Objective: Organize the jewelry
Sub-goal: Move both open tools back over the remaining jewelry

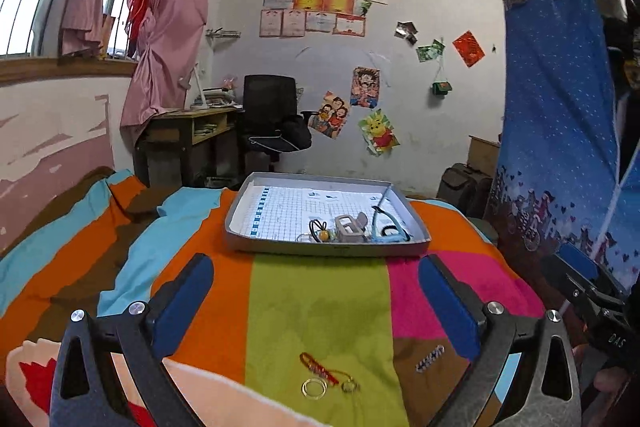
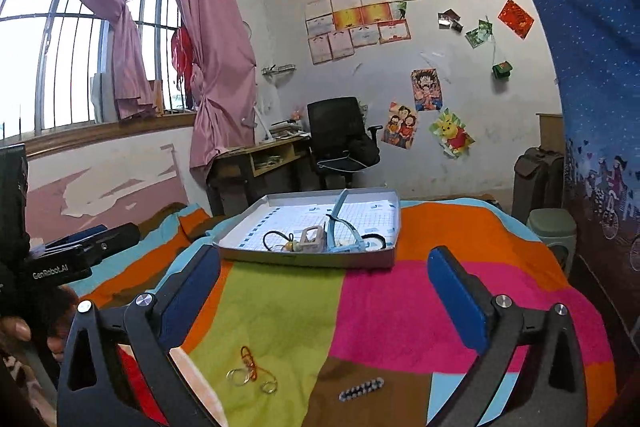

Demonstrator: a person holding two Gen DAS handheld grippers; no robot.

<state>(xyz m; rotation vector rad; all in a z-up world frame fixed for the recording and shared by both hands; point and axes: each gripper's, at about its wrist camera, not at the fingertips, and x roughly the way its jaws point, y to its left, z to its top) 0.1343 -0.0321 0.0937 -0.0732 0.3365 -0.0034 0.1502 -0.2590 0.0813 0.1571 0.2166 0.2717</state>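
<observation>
Two grippers hang spread wide and empty above the bed: our left gripper (image 1: 316, 291) and our right gripper (image 2: 324, 287) each show blue pads well apart with nothing between them. Several pieces of jewelry lie loose on the striped blanket (image 1: 320, 307) near us: a red cord bracelet (image 1: 318, 371), a pair of thin gold rings (image 1: 314, 387) touching it, and a small beaded hair clip (image 1: 429, 359) off on the brown patch. Farther off sits the shallow grey tray (image 1: 240, 227), lined with gridded paper, already holding a black hair tie, a blue hairband and a few small trinkets along its near wall.

We judge the step in hand to be picking up one loose piece for the tray. The cord is limp and will sag, so we should pinch it at its knotted middle, not an end. The rings are thin, hard and flat on soft, yielding fabric; we should press down a little, close the pads across one rim, and avoid catching the blanket. The clip looks rigid and narrow, so a grip across its short side suits it best.
</observation>
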